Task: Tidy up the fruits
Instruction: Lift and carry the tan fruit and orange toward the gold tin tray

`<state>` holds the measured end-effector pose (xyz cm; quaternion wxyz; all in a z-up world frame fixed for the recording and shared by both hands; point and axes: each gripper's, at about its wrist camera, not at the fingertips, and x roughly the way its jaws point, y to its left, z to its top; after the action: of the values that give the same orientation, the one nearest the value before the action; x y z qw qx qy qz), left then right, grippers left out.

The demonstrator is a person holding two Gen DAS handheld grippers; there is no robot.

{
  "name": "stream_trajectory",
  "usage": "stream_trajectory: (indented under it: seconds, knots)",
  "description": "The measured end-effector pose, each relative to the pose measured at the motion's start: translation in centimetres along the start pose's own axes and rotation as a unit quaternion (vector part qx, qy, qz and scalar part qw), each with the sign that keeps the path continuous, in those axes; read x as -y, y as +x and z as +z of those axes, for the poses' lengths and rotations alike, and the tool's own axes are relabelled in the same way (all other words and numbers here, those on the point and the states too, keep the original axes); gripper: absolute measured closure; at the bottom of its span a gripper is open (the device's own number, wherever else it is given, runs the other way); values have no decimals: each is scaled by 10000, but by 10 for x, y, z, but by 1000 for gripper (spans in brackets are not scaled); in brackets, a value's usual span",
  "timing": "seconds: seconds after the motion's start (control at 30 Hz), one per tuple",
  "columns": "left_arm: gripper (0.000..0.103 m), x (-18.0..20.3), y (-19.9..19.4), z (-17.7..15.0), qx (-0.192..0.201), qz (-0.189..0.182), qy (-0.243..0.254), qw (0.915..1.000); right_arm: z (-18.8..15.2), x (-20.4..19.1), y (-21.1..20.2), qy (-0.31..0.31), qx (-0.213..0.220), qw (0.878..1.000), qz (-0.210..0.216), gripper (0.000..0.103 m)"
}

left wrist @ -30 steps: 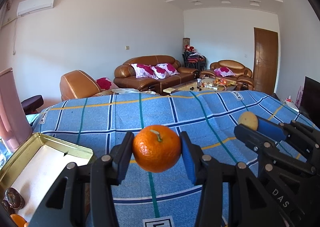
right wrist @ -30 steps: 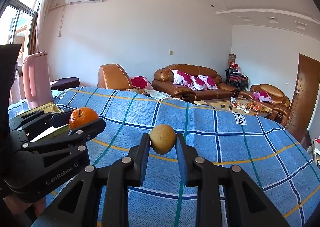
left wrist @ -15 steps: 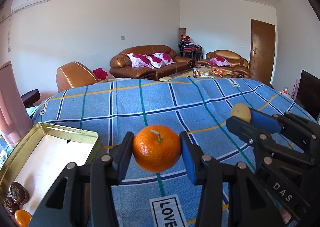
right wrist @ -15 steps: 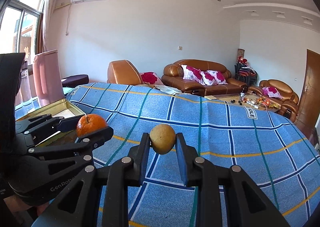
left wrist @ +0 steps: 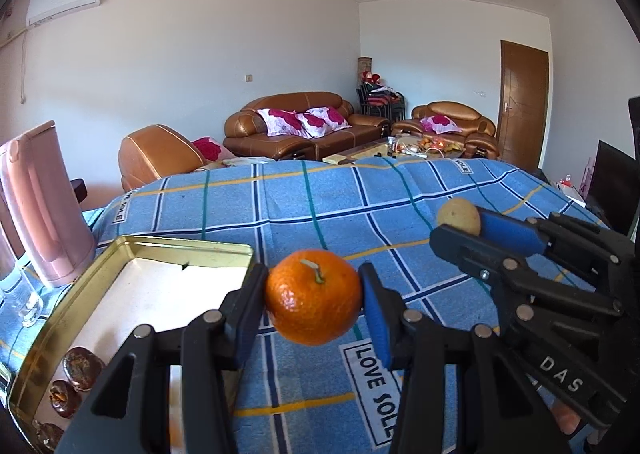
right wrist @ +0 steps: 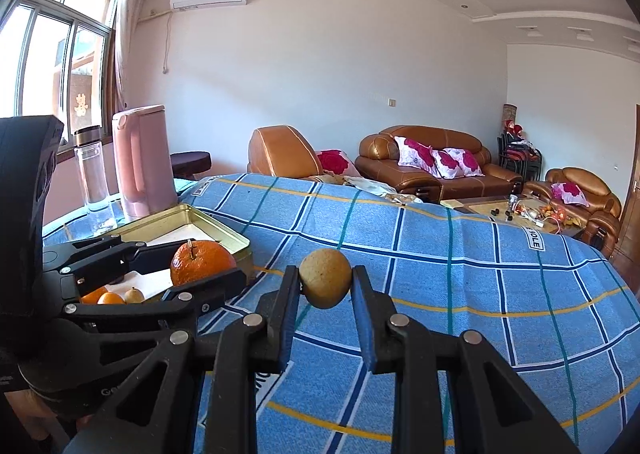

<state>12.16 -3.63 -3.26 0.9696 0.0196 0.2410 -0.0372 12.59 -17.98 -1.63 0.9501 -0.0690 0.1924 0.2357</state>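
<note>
Blue checked tabletop [left wrist: 320, 206]: left tongs [left wrist: 314, 296] grip a mandarin [left wrist: 314, 296], right tongs [right wrist: 326, 284] grip a small brownish-yellow fruit [right wrist: 326, 284], beside the gold tin [left wrist: 80, 286]

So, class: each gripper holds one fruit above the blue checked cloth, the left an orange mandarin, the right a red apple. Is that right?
Not quite. The right gripper holds a small yellow-brown round fruit, not a red apple, as the right wrist view shows. The left gripper does hold the orange mandarin above the blue checked cloth.
</note>
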Motion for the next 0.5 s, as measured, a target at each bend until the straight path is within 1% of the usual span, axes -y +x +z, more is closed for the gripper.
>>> stream_trajectory:
  seconds: [0.13, 0.33, 0.5]
  knots:
    - [55, -10, -16, -3, 118, 156, 8, 9998, 4, -18, -6, -51, 78, 9998, 150, 75]
    - [56, -30, -33, -7, 196, 386, -43, 9991, 8, -42, -15, -153, 215, 9990, 363, 75]
    - [56, -54, -49, -10, 286, 586, -218, 9976, 12, -57, -22, -209, 324, 9979, 516, 75]
